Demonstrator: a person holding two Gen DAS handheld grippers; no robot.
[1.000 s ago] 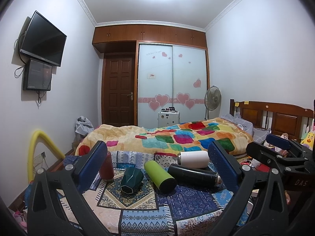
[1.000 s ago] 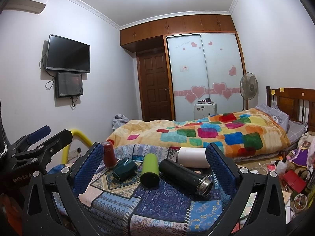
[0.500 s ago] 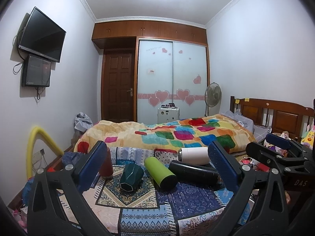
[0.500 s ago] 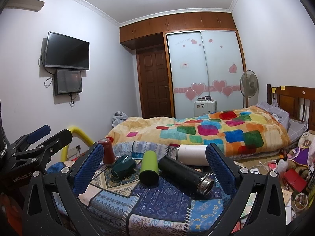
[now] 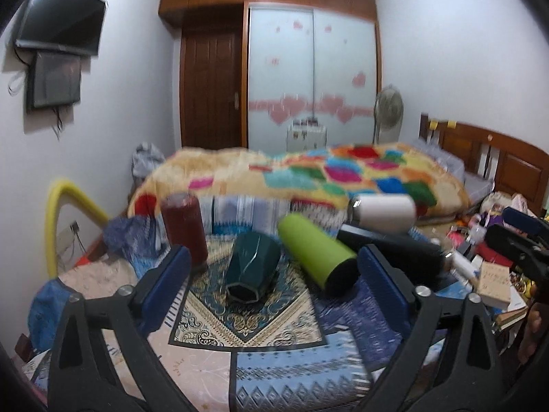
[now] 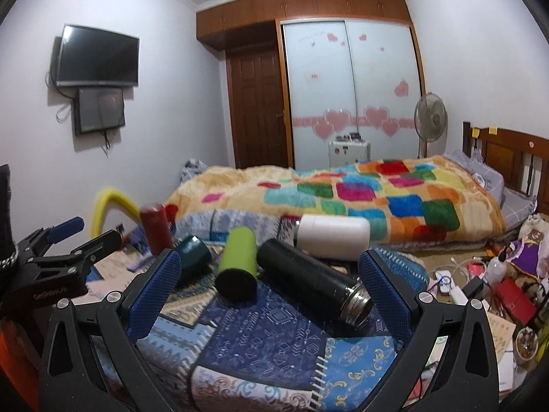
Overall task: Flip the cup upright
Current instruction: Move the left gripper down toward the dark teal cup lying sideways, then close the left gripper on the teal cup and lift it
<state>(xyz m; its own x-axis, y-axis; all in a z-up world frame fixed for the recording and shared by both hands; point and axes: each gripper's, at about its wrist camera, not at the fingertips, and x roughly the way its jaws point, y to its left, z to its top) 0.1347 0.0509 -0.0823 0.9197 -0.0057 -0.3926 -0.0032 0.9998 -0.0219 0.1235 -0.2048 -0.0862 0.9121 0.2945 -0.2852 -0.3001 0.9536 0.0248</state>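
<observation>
Approaching is the step in hand: both grippers hang with their fingers spread wide and nothing between them, short of the cups lying on the patterned cloth [image 5: 274,370] that drapes the counter. The left gripper [image 5: 274,285] frames the dark green faceted cup [image 5: 252,267], which lies on its side near the middle of the cloth with its open mouth toward the camera. Just right of it lie the lime green cup [image 5: 315,254], the black flask [image 5: 394,250] and, toward the far edge, the white cup [image 5: 384,213], all on their sides. The red cup [image 5: 185,233] stands on end near the far left corner.

The right gripper [image 6: 271,292] looks along the black flask and the lime green cup.

Which cup the task means is unclear; the dark green one looks likeliest. The next move would call for lowering around its body, closing, then tipping its mouth upward.

Motion blur softens the left view, the counter's edges are hidden under the cloth, and whether the red cup's mouth faces up cannot be told.
</observation>
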